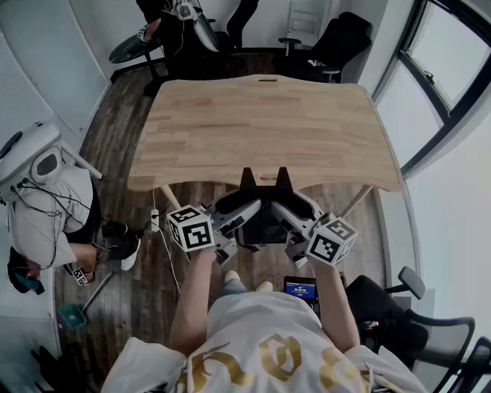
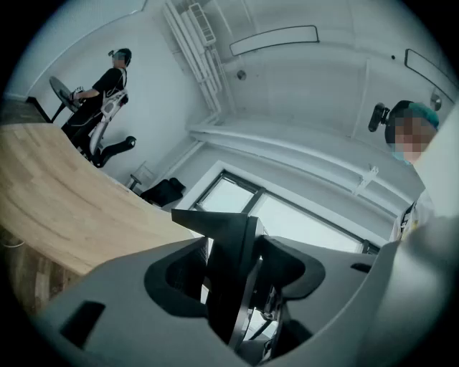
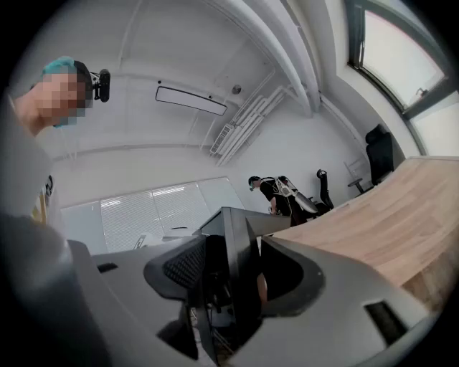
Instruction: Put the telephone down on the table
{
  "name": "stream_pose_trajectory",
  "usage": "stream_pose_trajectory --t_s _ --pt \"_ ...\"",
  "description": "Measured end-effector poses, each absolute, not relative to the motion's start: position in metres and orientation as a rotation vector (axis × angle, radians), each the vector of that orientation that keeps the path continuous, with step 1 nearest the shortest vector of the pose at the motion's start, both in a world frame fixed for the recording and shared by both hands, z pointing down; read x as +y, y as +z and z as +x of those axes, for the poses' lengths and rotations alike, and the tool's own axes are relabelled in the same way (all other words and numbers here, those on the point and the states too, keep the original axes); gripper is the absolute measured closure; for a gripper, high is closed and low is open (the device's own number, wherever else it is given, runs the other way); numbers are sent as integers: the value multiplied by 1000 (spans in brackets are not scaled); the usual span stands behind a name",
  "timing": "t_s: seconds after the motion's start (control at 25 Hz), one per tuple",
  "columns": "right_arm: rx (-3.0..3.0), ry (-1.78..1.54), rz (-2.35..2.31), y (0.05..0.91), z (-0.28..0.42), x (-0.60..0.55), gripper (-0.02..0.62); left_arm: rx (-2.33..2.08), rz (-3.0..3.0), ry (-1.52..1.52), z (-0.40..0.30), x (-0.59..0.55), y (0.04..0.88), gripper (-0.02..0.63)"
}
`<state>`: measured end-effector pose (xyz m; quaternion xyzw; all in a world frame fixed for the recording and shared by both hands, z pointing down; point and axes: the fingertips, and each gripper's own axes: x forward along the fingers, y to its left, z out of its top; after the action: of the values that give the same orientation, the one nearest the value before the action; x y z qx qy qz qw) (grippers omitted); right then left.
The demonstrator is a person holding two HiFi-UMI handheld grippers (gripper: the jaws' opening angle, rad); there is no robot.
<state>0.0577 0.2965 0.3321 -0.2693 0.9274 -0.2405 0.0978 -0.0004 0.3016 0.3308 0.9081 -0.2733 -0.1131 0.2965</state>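
The black telephone (image 1: 261, 224) hangs in front of me, just short of the front edge of the bare wooden table (image 1: 261, 130). My two grippers come at it from either side and point inward. The left gripper (image 1: 242, 212) is shut on the telephone's left end. In the left gripper view a black slab of the telephone (image 2: 231, 265) stands upright between the grey jaws of that gripper (image 2: 229, 283). The right gripper (image 1: 281, 212) grips the other end, and there too the black slab (image 3: 237, 265) fills the gap of the gripper (image 3: 231, 283). Two black points (image 1: 248, 180) stick out toward the table.
The tabletop (image 2: 64, 193) (image 3: 387, 215) runs away from the grippers. Beyond its far edge stand office chairs (image 1: 337, 38) and a person at a machine (image 1: 184, 23). White equipment (image 1: 31, 161) and cables sit at the left, a black chair (image 1: 414, 322) at my right.
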Motion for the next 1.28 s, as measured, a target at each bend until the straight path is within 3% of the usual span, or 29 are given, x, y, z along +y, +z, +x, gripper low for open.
stream_pose_trajectory --t_s 0.8,1.28 --pt "2757 -717 -809 332 67 302 372 -721 2390 -290 10 306 332 383" --pt "2747 -741 -832 345 90 246 371 -712 2380 -286 34 249 345 382"
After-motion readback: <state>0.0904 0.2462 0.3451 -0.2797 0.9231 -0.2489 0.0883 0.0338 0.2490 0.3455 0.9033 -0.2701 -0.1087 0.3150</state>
